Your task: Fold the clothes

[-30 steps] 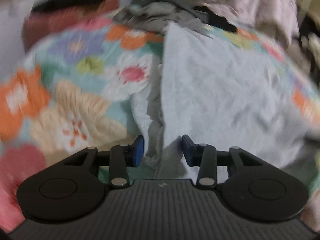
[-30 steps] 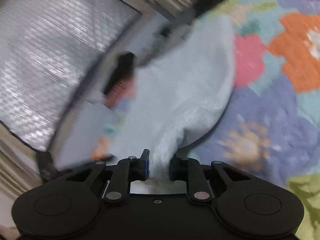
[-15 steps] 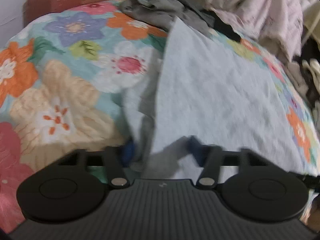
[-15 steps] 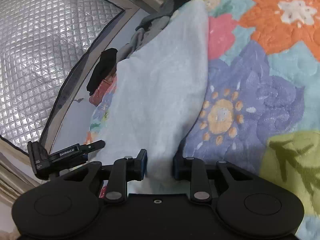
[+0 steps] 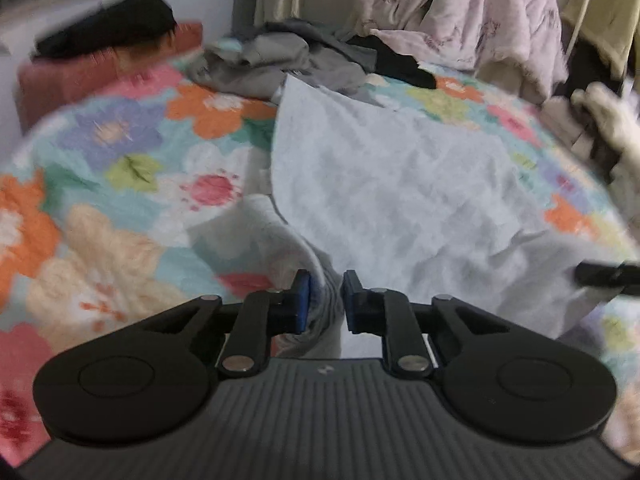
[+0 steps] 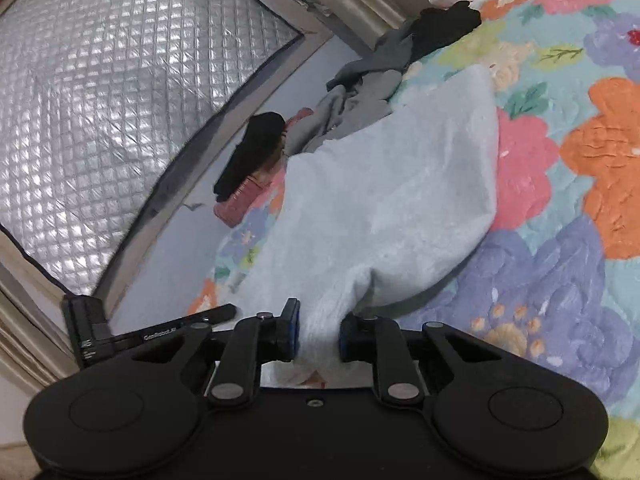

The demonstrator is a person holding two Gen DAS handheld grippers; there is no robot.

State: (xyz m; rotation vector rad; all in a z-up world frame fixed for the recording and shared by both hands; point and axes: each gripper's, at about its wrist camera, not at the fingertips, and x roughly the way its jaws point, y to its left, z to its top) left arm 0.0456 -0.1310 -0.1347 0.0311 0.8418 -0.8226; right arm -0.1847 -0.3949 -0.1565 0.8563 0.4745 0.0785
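A light blue fleece cloth lies spread on the floral bedspread. My left gripper grips its near left corner: the jaws are closing, and the blue pads press on a bunched fold that rises between them. In the right wrist view the same cloth runs away from me. My right gripper holds its near right corner, jaws closing with the cloth squeezed between the pads. Both near corners sit lifted off the bed. A black part of the left gripper shows at the left of the right wrist view.
A heap of grey and black clothes lies just behind the cloth's far edge. A pink quilt hangs at the back. A red box with a black garment stands at the far left. A silver quilted cover fills the wall.
The left jaws have narrowed onto the cloth's corner, which now stands up bunched between the pads. The right gripper kept its hold, and both near corners rose a little.
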